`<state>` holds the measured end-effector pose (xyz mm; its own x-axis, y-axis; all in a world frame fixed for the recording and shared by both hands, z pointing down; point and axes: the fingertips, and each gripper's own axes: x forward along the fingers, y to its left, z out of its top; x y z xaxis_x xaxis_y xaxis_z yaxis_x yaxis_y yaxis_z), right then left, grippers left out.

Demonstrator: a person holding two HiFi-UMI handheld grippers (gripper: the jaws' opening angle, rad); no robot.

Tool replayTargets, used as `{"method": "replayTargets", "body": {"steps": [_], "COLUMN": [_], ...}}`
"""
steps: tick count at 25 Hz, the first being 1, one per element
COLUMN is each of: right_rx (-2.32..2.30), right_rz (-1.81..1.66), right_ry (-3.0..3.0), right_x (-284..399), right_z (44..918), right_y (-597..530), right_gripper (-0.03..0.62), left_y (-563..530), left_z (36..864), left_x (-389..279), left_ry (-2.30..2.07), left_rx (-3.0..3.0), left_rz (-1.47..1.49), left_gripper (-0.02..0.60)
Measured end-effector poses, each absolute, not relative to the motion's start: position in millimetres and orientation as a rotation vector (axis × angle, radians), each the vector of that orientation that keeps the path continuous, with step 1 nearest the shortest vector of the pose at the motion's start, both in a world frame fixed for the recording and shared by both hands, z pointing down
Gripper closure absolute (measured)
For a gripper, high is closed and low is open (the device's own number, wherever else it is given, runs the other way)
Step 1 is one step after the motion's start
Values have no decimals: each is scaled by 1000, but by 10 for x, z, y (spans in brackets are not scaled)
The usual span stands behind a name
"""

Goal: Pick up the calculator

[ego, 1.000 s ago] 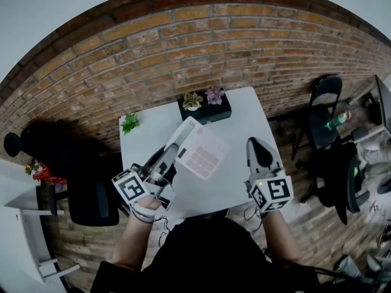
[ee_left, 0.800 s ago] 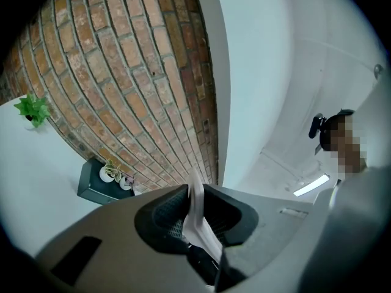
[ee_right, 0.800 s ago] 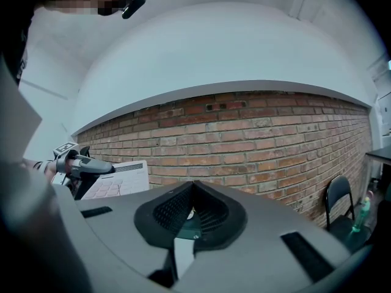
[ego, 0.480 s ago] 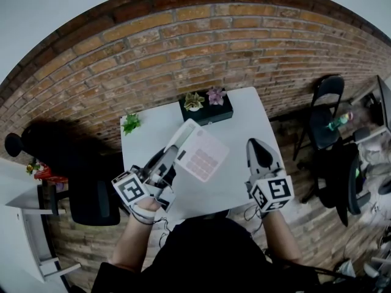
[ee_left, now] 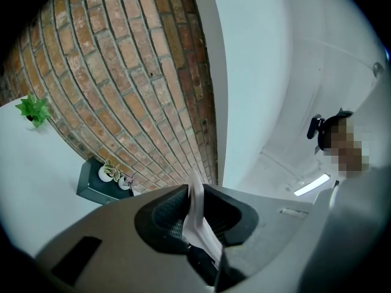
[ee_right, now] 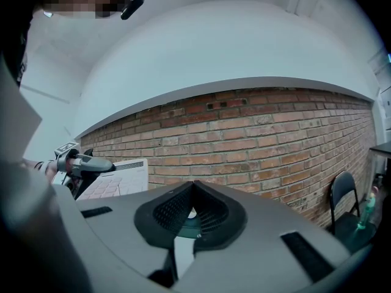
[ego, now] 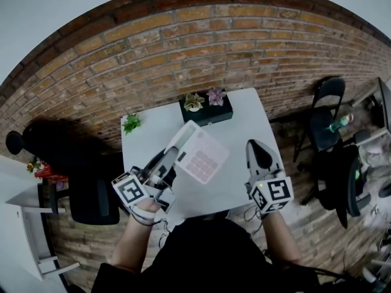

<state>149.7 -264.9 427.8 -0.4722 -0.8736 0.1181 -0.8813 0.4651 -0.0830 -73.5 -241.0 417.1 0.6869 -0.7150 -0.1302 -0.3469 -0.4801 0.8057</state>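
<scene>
The calculator (ego: 199, 151) is white with pink keys and is held tilted above the white table (ego: 244, 112). My left gripper (ego: 173, 157) is shut on its near left edge. In the left gripper view the thin white calculator (ee_left: 197, 215) edge stands clamped between the two dark pads. The right gripper view shows the calculator (ee_right: 119, 179) at the left, with the left gripper (ee_right: 82, 162) on it. My right gripper (ego: 256, 144) hovers over the table's right side, apart from the calculator. Its jaws (ee_right: 193, 209) are shut with nothing between them.
A black planter box (ego: 206, 105) with two small plants stands at the table's far edge, and a small green plant (ego: 129, 123) at its far left corner. A black office chair (ego: 91, 194) is at the left, a folding chair (ego: 324, 112) at the right. A brick wall lies beyond.
</scene>
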Motion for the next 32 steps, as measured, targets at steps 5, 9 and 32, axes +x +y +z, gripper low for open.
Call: {"method": "replayTargets", "body": {"steps": [5, 9, 32], "right_rx": [1566, 1553, 1435], "right_rz": [209, 206, 159], "right_ry": [-2644, -2649, -2685], "right_x": [1484, 1455, 1391], "right_z": [4271, 4249, 4240], "right_y": [-2656, -2674, -2731], "right_gripper": [591, 591, 591], "left_y": [-2406, -2408, -2380], "left_z": [4178, 4180, 4205], "left_x": [-735, -746, -742], "left_ry": [-818, -821, -875], "left_rx": [2088, 2077, 2062], "left_rz": [-590, -588, -606], "left_gripper": [520, 520, 520]}}
